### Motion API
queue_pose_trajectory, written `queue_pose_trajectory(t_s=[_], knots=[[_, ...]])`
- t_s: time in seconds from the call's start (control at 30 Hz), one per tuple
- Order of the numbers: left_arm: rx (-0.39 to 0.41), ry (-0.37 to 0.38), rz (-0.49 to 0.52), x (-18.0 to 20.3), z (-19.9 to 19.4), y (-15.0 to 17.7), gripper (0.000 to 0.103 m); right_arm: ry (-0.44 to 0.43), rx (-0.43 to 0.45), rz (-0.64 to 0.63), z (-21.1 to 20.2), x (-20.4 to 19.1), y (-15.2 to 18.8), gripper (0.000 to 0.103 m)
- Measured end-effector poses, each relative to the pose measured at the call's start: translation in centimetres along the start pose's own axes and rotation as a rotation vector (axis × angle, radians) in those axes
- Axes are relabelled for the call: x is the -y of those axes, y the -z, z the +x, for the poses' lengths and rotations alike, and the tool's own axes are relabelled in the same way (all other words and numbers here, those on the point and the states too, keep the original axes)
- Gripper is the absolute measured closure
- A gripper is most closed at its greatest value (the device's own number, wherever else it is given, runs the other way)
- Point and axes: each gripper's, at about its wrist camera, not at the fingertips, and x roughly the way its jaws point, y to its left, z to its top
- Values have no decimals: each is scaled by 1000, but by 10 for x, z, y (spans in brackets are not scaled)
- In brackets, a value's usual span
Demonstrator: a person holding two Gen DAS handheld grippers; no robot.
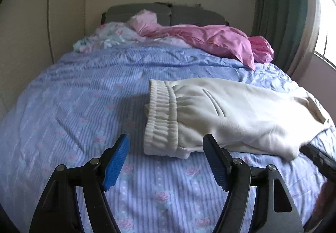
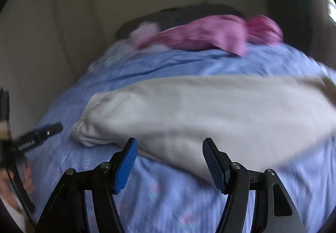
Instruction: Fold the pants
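Note:
Cream white sweatpants lie on the blue floral bedspread, folded lengthwise, with the ribbed elastic waistband at their left end. My left gripper is open and empty, just in front of the waistband's near corner. In the blurred right wrist view the pants stretch across the bed. My right gripper is open and empty at their near edge. The left gripper shows at that view's left edge.
A crumpled pink cloth and a pale floral cloth lie at the head of the bed, before a dark headboard. A cream wall is on the left. A green curtain and a window are on the right.

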Motion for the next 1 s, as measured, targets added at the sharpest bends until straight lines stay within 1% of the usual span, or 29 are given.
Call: queue_pose_trajectory(t_s=[0.03, 0.07, 0.13, 0.17, 0.2, 0.27, 0.3, 0.4, 0.47, 0.5, 0.53, 0.57, 0.6, 0.63, 0.67, 0.73, 0.83, 0.93, 0.97, 1.0], knots=[[2, 5, -4, 0, 4, 2, 32, 19, -3, 37, -4, 8, 12, 38], [6, 19, -6, 2, 8, 4, 32, 27, -33, 56, -4, 15, 27, 38], [8, 32, 41, 9, 13, 8, 32, 51, -82, 67, -2, 19, 41, 38], [4, 18, 72, 13, 18, 9, 32, 51, -105, 72, -1, 21, 50, 38], [-8, -1, 81, 14, 24, 10, 32, 49, -115, 73, -2, 21, 56, 38], [-19, -20, 52, 9, 34, 11, 33, 58, -105, 56, -3, 19, 64, 38], [-17, -17, 42, 6, 36, 12, 33, 70, -98, 35, -2, 16, 64, 38], [-41, -8, 49, 6, 46, 18, 34, 108, -61, -41, -2, 9, 62, 38], [-58, -8, 57, 5, 52, 22, 43, 114, -48, -58, -1, 10, 61, 38], [-62, -15, 60, 5, 56, 23, 43, 117, -51, -46, 1, 13, 60, 39], [-59, -17, 62, 5, 57, 23, 47, 113, -59, -33, 2, 17, 60, 40], [-55, -16, 62, 5, 58, 23, 55, 106, -75, -15, 6, 21, 60, 42], [-54, -20, 56, 5, 58, 21, 58, 101, -88, -4, 9, 23, 61, 47], [-52, -24, 48, 5, 57, 20, 69, 96, -98, -2, 12, 24, 62, 51], [-58, -9, 36, 5, 57, 16, 75, 99, -108, -15, 16, 24, 63, 52], [-72, -41, 28, 8, 56, 8, 77, 109, -106, -45, 21, 22, 60, 58], [-93, -77, 26, 12, 58, -7, 78, 90, -92, -47, 24, 25, 50, 59], [-100, -106, 54, 18, 49, -18, 78, 65, -89, -35, 27, 30, 37, 59], [-106, -112, 65, 20, 44, -18, 80, 51, -94, -40, 28, 32, 33, 59], [-105, -116, 81, 22, 40, -17, 87, 43, -99, -46, 28, 33, 32, 59]])
